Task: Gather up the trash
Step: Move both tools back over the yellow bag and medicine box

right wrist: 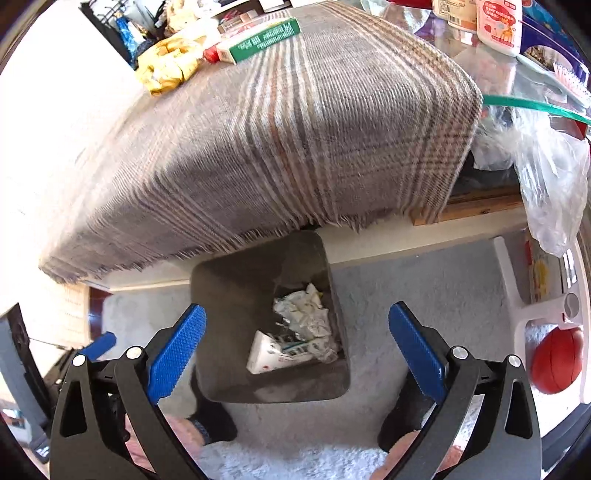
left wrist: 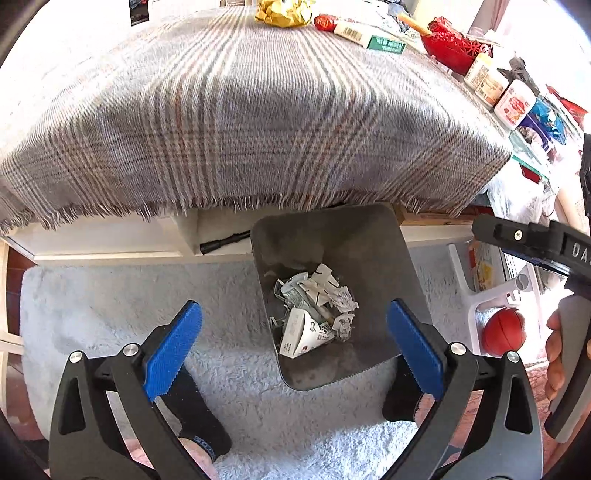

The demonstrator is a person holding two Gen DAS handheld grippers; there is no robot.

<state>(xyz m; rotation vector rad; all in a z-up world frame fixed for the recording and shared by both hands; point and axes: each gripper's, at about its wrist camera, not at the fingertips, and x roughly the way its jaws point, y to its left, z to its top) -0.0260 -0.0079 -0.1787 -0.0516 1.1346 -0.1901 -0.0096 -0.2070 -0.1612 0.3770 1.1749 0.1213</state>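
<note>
A dark grey trash bin (left wrist: pixel 373 236) (right wrist: pixel 229 280) stands on the pale rug below the table edge, with crumpled papers and a white carton (left wrist: pixel 314 314) (right wrist: pixel 291 332) inside. My left gripper (left wrist: pixel 295 347) is open and empty above the bin. My right gripper (right wrist: pixel 297 347) is open and empty, also above the bin; its body shows at the right of the left wrist view (left wrist: pixel 535 243). On the plaid-covered table (left wrist: pixel 236 118) (right wrist: pixel 280 140) lie a crumpled yellow wrapper (left wrist: pixel 284 13) (right wrist: pixel 168 64), a green and white box (left wrist: pixel 369 38) (right wrist: pixel 258 40) and a small red item (left wrist: pixel 325 22).
A red bowl (left wrist: pixel 450 48), jars and packets (left wrist: pixel 498 88) crowd the table's right side. A plastic bag (right wrist: pixel 546 173) hangs at its right end. A red ball (left wrist: pixel 504 332) (right wrist: pixel 557 365) and a white stool (right wrist: pixel 517 288) are on the floor at right. Black-socked feet (left wrist: pixel 199 421) stand on the rug.
</note>
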